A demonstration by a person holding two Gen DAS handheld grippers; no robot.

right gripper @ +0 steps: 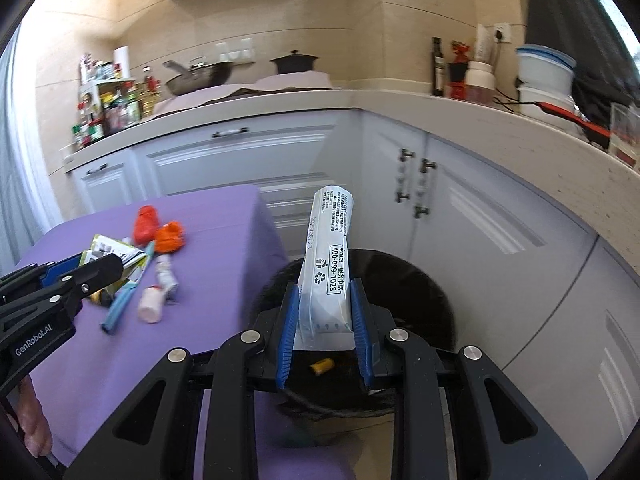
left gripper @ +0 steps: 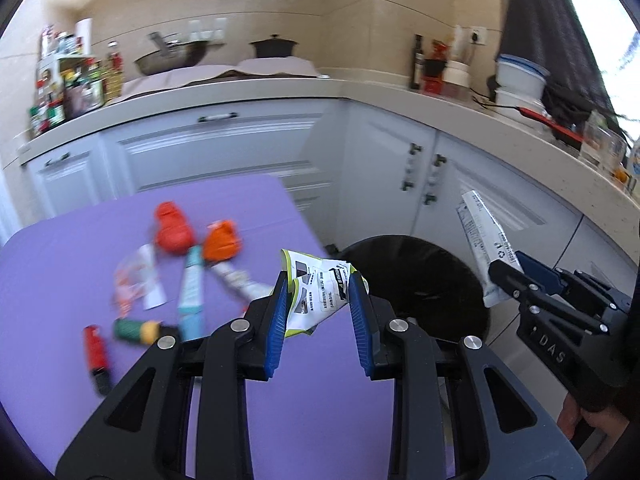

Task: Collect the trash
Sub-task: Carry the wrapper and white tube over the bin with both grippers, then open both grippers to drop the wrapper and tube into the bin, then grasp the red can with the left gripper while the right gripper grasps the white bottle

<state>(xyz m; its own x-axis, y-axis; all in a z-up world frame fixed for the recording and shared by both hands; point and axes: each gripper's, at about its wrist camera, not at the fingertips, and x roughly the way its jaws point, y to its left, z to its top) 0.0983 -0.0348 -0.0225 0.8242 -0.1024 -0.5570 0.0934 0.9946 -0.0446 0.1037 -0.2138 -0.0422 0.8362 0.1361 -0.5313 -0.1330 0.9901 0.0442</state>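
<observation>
My left gripper [left gripper: 319, 280] is shut on a crumpled green-and-white wrapper [left gripper: 316, 292], held above the purple table's [left gripper: 60, 280] right edge. My right gripper [right gripper: 325, 292] is shut on a white printed pouch [right gripper: 326, 264], held upright over the black trash bin [right gripper: 420, 300]. The bin also shows in the left wrist view [left gripper: 420, 280], to the right of the table. A small orange piece [right gripper: 322, 366] lies inside the bin. Trash on the table: two orange crumpled pieces [left gripper: 174, 230], a teal tube [left gripper: 191, 292], a white wrapper [left gripper: 140, 280], a red item [left gripper: 96, 350].
White kitchen cabinets [left gripper: 224, 152] and an L-shaped counter [left gripper: 360, 88] stand behind, carrying a wok, a dark pot, bottles and containers. The other gripper shows at the right in the left wrist view [left gripper: 504, 276] and at the left in the right wrist view [right gripper: 112, 268].
</observation>
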